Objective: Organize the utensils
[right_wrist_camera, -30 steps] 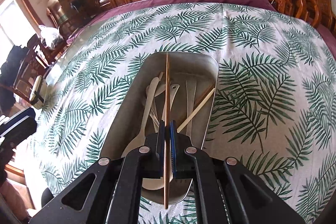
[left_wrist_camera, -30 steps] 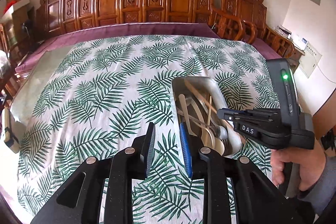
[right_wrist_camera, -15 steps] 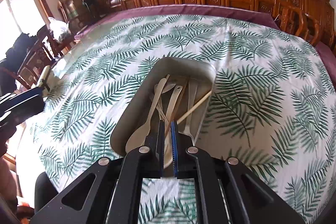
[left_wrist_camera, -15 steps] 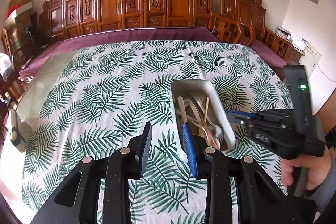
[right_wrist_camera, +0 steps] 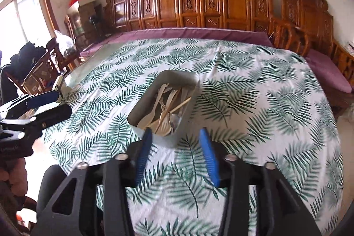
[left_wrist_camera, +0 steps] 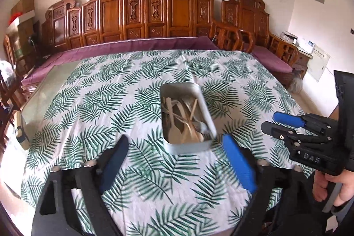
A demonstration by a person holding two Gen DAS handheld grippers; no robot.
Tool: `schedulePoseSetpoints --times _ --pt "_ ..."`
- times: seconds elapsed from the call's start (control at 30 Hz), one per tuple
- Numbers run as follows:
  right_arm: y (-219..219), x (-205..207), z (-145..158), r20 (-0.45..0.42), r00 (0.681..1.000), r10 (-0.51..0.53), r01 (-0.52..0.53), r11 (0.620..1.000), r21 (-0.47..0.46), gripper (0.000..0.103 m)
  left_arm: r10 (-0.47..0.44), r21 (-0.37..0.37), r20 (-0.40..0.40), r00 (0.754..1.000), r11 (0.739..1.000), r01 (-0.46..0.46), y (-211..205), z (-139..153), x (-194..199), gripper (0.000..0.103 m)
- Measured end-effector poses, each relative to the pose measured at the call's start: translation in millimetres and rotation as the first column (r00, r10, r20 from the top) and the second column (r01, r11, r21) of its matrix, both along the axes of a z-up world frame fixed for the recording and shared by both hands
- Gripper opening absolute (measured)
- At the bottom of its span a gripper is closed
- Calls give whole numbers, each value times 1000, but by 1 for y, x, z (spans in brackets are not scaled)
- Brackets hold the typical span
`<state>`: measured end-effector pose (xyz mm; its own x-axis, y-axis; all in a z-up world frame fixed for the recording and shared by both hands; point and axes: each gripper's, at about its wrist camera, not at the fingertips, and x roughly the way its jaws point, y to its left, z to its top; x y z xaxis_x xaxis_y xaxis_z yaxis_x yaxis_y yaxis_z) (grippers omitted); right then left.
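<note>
A grey metal tray [left_wrist_camera: 204, 103] sits on the leaf-print tablecloth and holds several wooden spoons, chopsticks and metal utensils [left_wrist_camera: 183, 118]. It also shows in the right wrist view [right_wrist_camera: 141, 107], with the utensils [right_wrist_camera: 166, 107] lying in it. My left gripper [left_wrist_camera: 174, 143] is open and empty, held back above the table's near edge, short of the tray. My right gripper [right_wrist_camera: 176, 135] is open and empty, just short of the tray's near end. The right gripper shows in the left wrist view [left_wrist_camera: 274, 121], to the right of the tray. The left gripper shows in the right wrist view [right_wrist_camera: 55, 103].
The leaf-print tablecloth [left_wrist_camera: 110, 103] covers a large table. Carved wooden chairs [left_wrist_camera: 172, 10] and a purple cushioned bench [left_wrist_camera: 132, 45] line the far side. A small object [left_wrist_camera: 21, 129] lies at the table's left edge. More chairs and bags stand at the left [right_wrist_camera: 44, 59].
The right gripper has let go of the chopstick, which now lies in the tray, and has opened wide. Both grippers have pulled back and up from the tray. The left gripper has opened wider.
</note>
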<state>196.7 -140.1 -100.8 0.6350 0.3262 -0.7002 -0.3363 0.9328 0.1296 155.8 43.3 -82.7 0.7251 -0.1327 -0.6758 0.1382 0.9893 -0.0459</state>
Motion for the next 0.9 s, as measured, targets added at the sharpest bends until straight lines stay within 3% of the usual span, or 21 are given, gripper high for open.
schedulePoseSetpoints --times 0.17,0.27,0.6,0.9 --pt "-19 -33 2 25 998 -60 60 998 9 91 8 16 17 1000 1000 -8 -17 0 -27 95" --pt "-29 -52 4 45 995 -90 90 996 4 100 10 23 20 1000 1000 -11 -23 0 -39 95" --pt "-53 -92 27 112 982 -151 151 989 7 100 33 24 48 998 999 -34 -39 19 -68 95" --pt "-65 -117 58 179 967 -181 179 984 27 100 15 51 135 991 998 -22 -58 52 -98 95"
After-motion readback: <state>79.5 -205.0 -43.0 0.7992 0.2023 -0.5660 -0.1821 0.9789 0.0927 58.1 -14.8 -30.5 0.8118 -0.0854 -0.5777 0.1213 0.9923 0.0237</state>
